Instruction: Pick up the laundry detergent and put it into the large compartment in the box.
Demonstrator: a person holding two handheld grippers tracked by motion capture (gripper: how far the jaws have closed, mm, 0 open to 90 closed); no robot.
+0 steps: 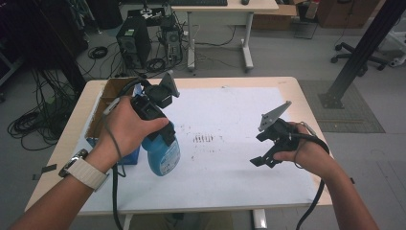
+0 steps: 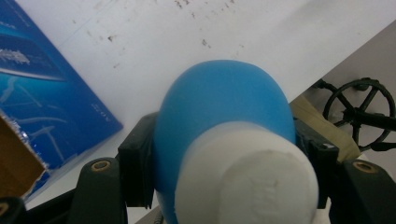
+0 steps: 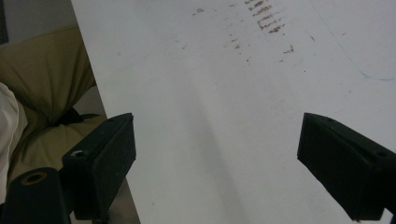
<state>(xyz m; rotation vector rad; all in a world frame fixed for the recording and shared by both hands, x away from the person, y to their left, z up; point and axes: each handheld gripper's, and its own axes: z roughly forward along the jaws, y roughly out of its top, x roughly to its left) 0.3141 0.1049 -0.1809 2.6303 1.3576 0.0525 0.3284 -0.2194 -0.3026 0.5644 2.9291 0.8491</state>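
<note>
A blue spray bottle (image 1: 164, 153) with a white top hangs over the left part of the white sheet (image 1: 230, 120), tilted. My left gripper (image 1: 163, 130) is shut on its neck. In the left gripper view the bottle (image 2: 219, 107) bulges between the two black jaws, its white top (image 2: 252, 182) nearest the camera, and my left gripper (image 2: 229, 172) clamps it from both sides. My right gripper (image 1: 262, 160) hovers over the sheet's right part, open and holding nothing. In the right gripper view my right gripper (image 3: 217, 158) has its pads (image 3: 107, 154) far apart above bare white sheet (image 3: 210, 84).
A cardboard box (image 1: 107, 98) stands at the table's left edge, with a blue box (image 1: 130, 156) beside the bottle, also seen as a blue box (image 2: 42, 93). Brown smudges (image 1: 203, 139) mark the sheet's middle. Beyond the table are computer towers (image 1: 134, 43), cables and a desk.
</note>
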